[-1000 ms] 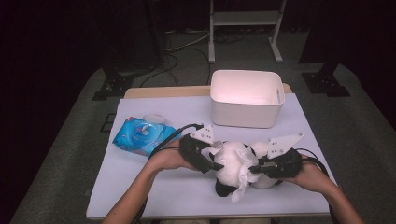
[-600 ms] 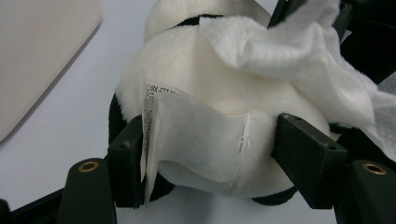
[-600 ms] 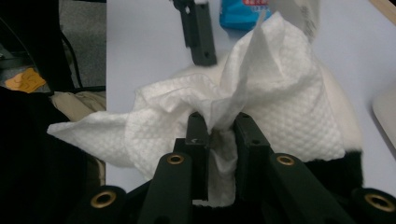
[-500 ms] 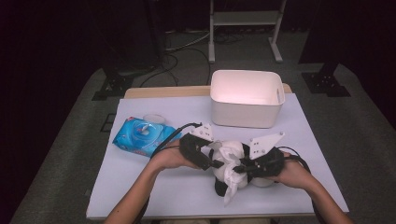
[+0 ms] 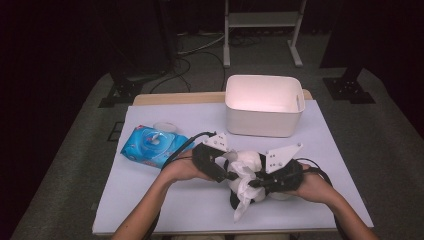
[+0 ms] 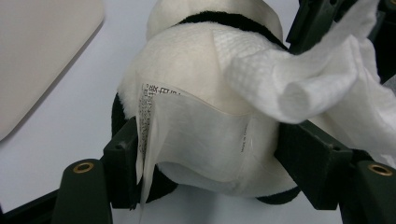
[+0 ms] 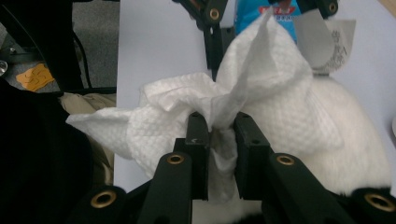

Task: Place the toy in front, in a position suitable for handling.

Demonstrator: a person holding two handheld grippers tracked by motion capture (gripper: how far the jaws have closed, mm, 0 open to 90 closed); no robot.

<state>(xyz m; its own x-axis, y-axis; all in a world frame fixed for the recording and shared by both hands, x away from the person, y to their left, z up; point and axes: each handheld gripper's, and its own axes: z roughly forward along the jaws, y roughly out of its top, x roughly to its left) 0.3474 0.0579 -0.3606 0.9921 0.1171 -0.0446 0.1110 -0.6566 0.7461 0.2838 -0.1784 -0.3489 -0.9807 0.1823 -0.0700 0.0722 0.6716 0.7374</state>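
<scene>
At table front, my left gripper (image 5: 227,175) clamps the plush panda (image 6: 205,116), right gripper (image 7: 219,135) pinches the wipe (image 7: 261,98) (thin fold); I reckon it slips out mid-rub.

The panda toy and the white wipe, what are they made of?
The panda toy looks like soft plush, fuzzy white and black pile with a sewn-in label. The white wipe seems a thin nonwoven cloth, dimpled and crumpled, possibly damp.

My high view looks down on the table (image 5: 150,200); both gripper views sit close, sharing the plush toy (image 6: 196,93).
</scene>
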